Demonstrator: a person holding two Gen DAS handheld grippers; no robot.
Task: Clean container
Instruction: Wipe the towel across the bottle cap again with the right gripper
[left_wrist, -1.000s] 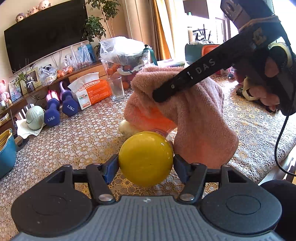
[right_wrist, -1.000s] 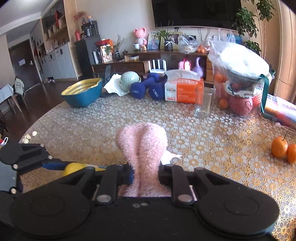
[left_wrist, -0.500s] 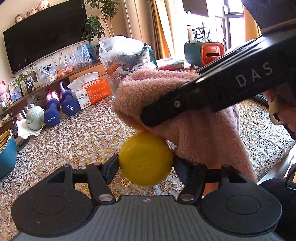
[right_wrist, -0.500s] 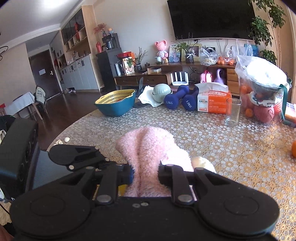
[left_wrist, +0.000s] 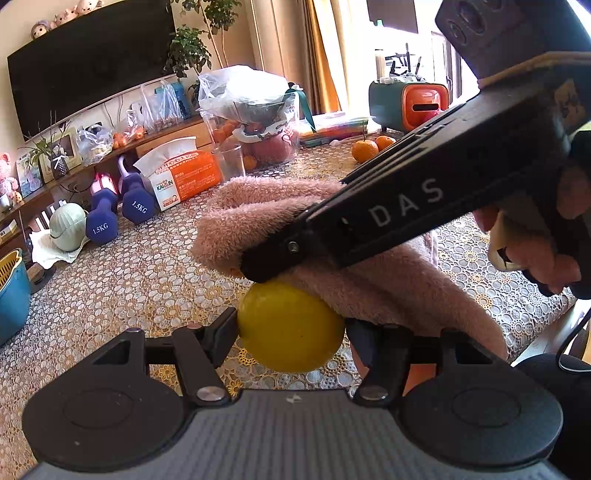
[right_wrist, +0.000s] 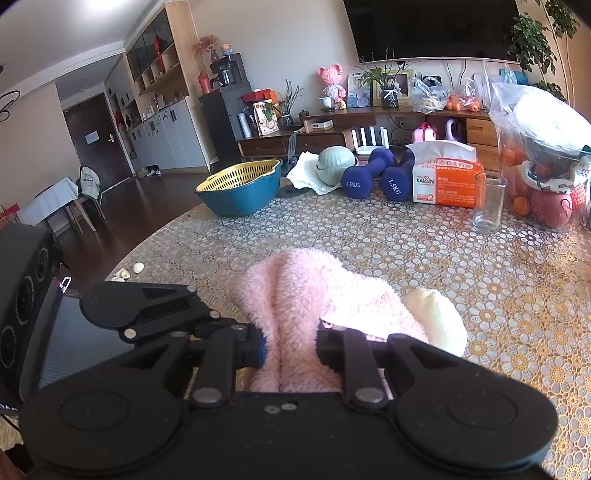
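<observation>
Since a second ago the right tongs (right_wrist: 290, 349) have swung the pink cloth (left_wrist: 258, 218) across the left wrist view: it hung at about 2 o'clock of the yellow container (left_wrist: 290, 326) then, and now it drapes over the container's top from 12 to 3 o'clock, with the right tool's black arm lying across it. The left tongs (left_wrist: 291, 328) have not shifted.

The left tongs are closed on the container's round yellow end, one pad on each side at 9 and 3 o'clock, holding it just above the lace-covered worktop (left_wrist: 110, 288). That grip looks meant to keep the container from rolling or turning while it is rubbed. What the rest of the container looks like is hidden under the cloth.

The right tongs are nearly closed, pinching a bunched fold of the cloth, so a thick pad of fabric sticks out ahead of the pads at 12 o'clock in the right wrist view. Gathered like this, the cloth gives a soft wiping face and keeps the hard fingers off the container.

A cream-coloured lump (right_wrist: 436, 319) lies on the worktop at 3 o'clock of the cloth; what it is I cannot tell.
</observation>
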